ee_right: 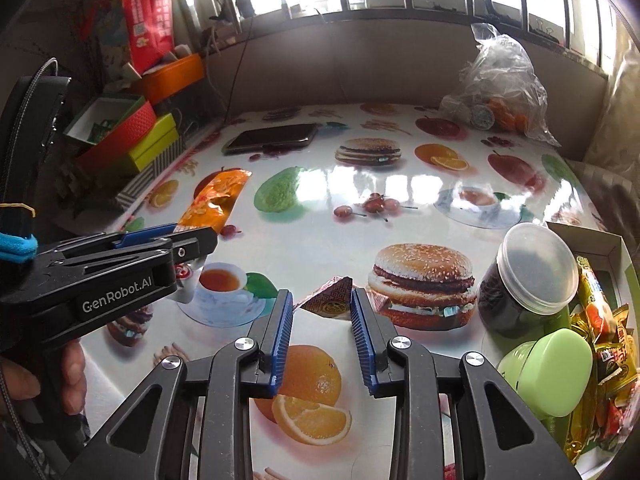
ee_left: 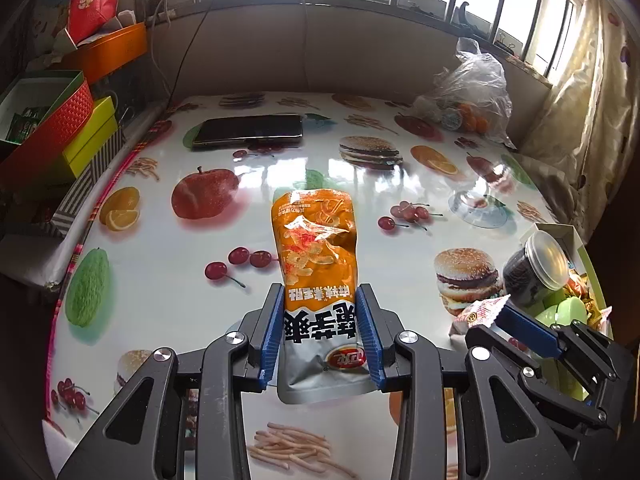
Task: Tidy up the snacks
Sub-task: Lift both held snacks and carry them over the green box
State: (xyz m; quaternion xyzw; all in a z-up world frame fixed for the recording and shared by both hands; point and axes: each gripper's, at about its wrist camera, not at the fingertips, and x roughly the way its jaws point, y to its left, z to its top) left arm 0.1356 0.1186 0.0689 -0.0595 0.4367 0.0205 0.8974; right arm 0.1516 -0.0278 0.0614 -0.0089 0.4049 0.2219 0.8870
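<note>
My left gripper [ee_left: 320, 296] is shut on an orange and silver snack bag [ee_left: 316, 248] and holds it above the food-print table [ee_left: 168, 292]. The bag [ee_right: 216, 200] and the left gripper [ee_right: 188, 240] also show at the left of the right wrist view. My right gripper [ee_right: 320, 300] is open, its jaws on either side of a small dark triangular snack packet [ee_right: 330, 300] that lies on the table. In the left wrist view the right gripper [ee_left: 508, 314] is at the lower right, by a white and red packet [ee_left: 480, 314].
An open box [ee_right: 612, 248] at the right holds several snack packets [ee_right: 600, 320], a dark jar with a clear lid [ee_right: 524, 276] and a green lidded container [ee_right: 556, 376]. A phone [ee_left: 248, 130] and a plastic bag of fruit [ee_left: 472, 92] lie at the back. Coloured boxes [ee_left: 52, 128] stack at the left.
</note>
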